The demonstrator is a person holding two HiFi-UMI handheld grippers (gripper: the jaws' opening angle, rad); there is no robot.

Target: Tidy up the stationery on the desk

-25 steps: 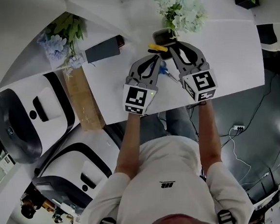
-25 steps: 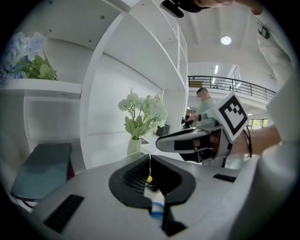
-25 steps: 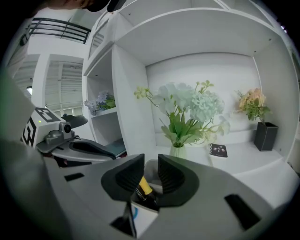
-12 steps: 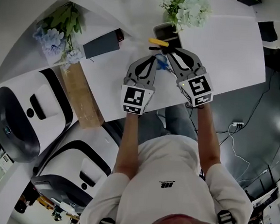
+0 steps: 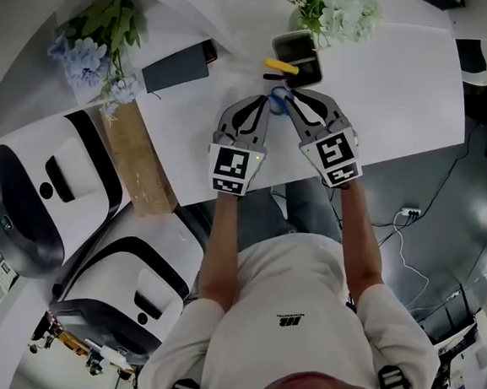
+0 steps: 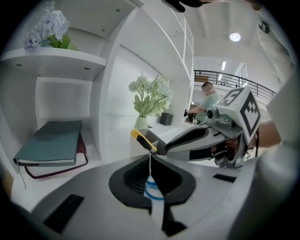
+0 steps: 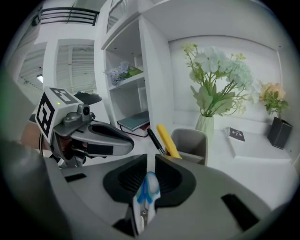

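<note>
**Scissors between both grippers, holder next**

Both grippers meet on the scissors (image 5: pixel 277 99), which sit near the grey holder (image 5: pixel 297 48), at its 6 o'clock. The right gripper (image 7: pixel 150 161) has its jaws pressed onto the blue-and-white handle, with the pivot screw toward its camera. The left gripper (image 6: pixel 150 157) has its jaws drawn almost together. A thin pale sliver runs between them and blue loops show in the gap below, so it seems to pinch the same scissors.

I judge this to be a handover within the putting-away step. One gripper, probably the left, must let go. The other must then carry the scissors toward 12 o'clock and tip them into the holder. It has to stay clear of the yellow knife (image 5: pixel 280 66) and the black pen (image 7: pixel 153 138) that lean out at the holder's 8 o'clock.

The desk (image 5: pixel 388 92) is white and mostly bare. Flowers (image 5: pixel 340 7) stand at 12 o'clock behind the holder. A book (image 5: pixel 177 67) lies in a shelf cubby at 10 o'clock. White-and-black machines (image 5: pixel 31 205) stand at 8 o'clock, and the grey floor (image 5: pixel 447 190) with its cables is at 4 o'clock.
</note>
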